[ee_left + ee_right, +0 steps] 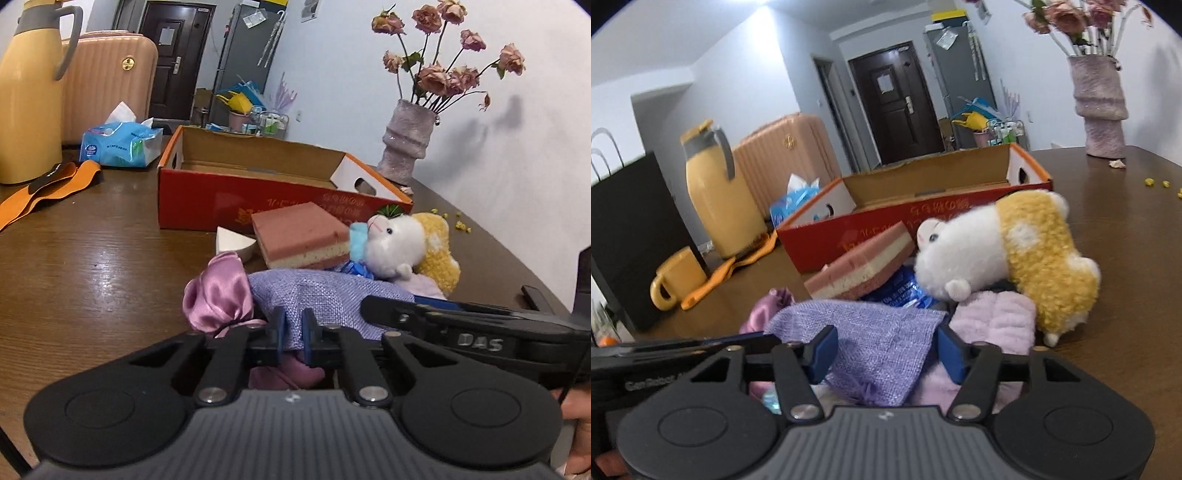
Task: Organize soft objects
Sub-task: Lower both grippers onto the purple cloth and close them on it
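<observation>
My left gripper point(293, 334) is clamped on the near edge of the purple mesh pouch point(325, 295) lying on the table point(92, 258). My right gripper point(886, 350) straddles it, pads not yet pressing. Next: lift it into the box point(258, 177) behind.

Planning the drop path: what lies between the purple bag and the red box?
The sponge and a blue packet, clearest in the right wrist view.
</observation>
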A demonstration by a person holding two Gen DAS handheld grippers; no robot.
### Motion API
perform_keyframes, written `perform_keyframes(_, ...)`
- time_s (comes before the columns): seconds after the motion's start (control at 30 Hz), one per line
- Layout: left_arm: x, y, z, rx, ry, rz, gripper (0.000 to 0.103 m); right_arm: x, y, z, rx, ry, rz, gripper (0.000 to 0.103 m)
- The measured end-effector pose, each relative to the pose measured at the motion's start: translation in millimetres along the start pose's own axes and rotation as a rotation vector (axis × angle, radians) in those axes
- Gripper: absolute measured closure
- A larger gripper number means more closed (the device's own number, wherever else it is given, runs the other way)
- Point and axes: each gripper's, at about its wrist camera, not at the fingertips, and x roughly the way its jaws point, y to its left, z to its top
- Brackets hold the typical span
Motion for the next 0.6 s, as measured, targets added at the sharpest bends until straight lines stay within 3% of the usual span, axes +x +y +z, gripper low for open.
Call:
perform_keyframes(0.07,0,-2,0,0.002,-0.005,0.002,0.097,6,2,-2,-0.008,0.014,-0.031,0.096)
perform_keyframes(0.17,-6,-8,3,0.023,-0.036,-0.012,0.098,4,3,-1,-0.027,0.001,-0.035,0.099)
perform_keyframes(0.4,-83,-37,8,0.148,-0.285,-0.064,0.098,-56,36,16,-0.184,-0.206,-0.058,0.099)
perform_keyframes(0.5,-108,-48,-14,0.199,-0.291,-0.069,0.098,-90,51,10,-0.249,-0.256,-0.035,0.099)
perform_keyframes(0.6,-132,-52,-51,0.198,-0.278,-0.105,0.098,-117,57,-20,-0.286,-0.240,-0.006,0.099)
